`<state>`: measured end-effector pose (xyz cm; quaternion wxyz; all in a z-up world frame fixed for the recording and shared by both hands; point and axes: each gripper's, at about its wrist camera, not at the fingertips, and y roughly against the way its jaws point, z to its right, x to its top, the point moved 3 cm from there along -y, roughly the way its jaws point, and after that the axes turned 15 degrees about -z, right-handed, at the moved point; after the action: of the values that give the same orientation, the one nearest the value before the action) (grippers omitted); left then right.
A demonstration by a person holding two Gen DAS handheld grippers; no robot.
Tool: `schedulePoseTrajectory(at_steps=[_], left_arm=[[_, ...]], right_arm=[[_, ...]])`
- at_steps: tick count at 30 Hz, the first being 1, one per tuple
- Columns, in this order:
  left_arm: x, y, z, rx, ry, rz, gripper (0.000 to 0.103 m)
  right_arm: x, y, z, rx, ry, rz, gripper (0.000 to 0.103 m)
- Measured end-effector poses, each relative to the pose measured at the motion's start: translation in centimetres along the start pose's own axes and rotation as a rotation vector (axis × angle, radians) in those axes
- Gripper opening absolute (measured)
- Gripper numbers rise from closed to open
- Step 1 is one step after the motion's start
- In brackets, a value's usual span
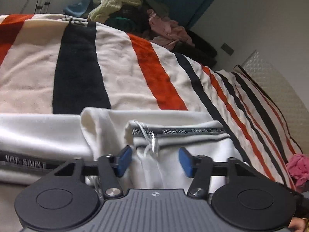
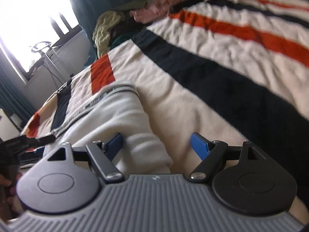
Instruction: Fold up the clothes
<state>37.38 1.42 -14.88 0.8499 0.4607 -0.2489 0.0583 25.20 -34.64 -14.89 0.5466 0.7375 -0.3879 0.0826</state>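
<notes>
Left wrist view: I have the left gripper (image 1: 155, 161) low over the white garment (image 1: 193, 154), which fills the lower centre of the frame on the striped blanket (image 1: 119, 73). Its jaws stand wide apart and hold nothing. Between the blue pads (image 1: 123, 160) lies the waistband end, with the drawstring (image 1: 152, 141) and a printed black band (image 1: 183, 131) just above. A second printed band reading NOT SIMPLE runs through the lower left.

Right wrist view: the right gripper (image 2: 156, 147) is likewise wide open and empty. A rolled white edge of the same garment (image 2: 123, 119) sits between its pads, touching the left pad (image 2: 115, 143); bare blanket lies beside the right one. The frame is slightly blurred.

I judge the step in hand to be taking hold of two edges before a fold. Recommended procedure:

1. Lower each pad pair until fabric sits fully between them, not just the top layer.
2. Keep the drawstring out of the left pinch; gripping cord alone will slip.
3. Close both sides before lifting, so the cloth rises level.

An unfolded clothes pile (image 1: 123, 5) waits in the upper centre, well apart from the work.
</notes>
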Motion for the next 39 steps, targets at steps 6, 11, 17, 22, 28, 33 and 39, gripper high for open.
schedulePoseTrajectory(at_steps=[6,11,17,22,28,33,39], left_arm=[[2.3,1.4,0.0,0.047,0.025,0.123,0.017],[4.3,3.1,1.2,0.192,0.027,0.191,0.011],[2.2,2.0,0.8,0.234,0.032,0.103,0.011],[-0.5,3.0,1.6,0.306,-0.021,0.09,0.019],[-4.0,7.6,5.0,0.332,-0.037,0.16,0.042],[-7.7,11.8,9.3,0.352,-0.018,0.258,0.053],[-13.5,15.2,13.3,0.389,0.001,0.312,0.054]], right_arm=[[0.2,0.2,-1.8,-0.099,0.125,0.114,0.08],[-0.7,1.6,-4.4,-0.163,0.331,0.222,0.08],[-1.5,-0.4,-5.2,-0.087,0.397,0.069,0.079],[-1.0,-0.4,-4.7,-0.063,0.365,0.05,0.079],[-0.7,1.3,-5.0,-0.044,0.347,0.07,0.079],[-1.1,4.7,-5.7,0.009,0.361,0.113,0.079],[-2.4,8.7,-6.5,0.069,0.399,0.131,0.079]])
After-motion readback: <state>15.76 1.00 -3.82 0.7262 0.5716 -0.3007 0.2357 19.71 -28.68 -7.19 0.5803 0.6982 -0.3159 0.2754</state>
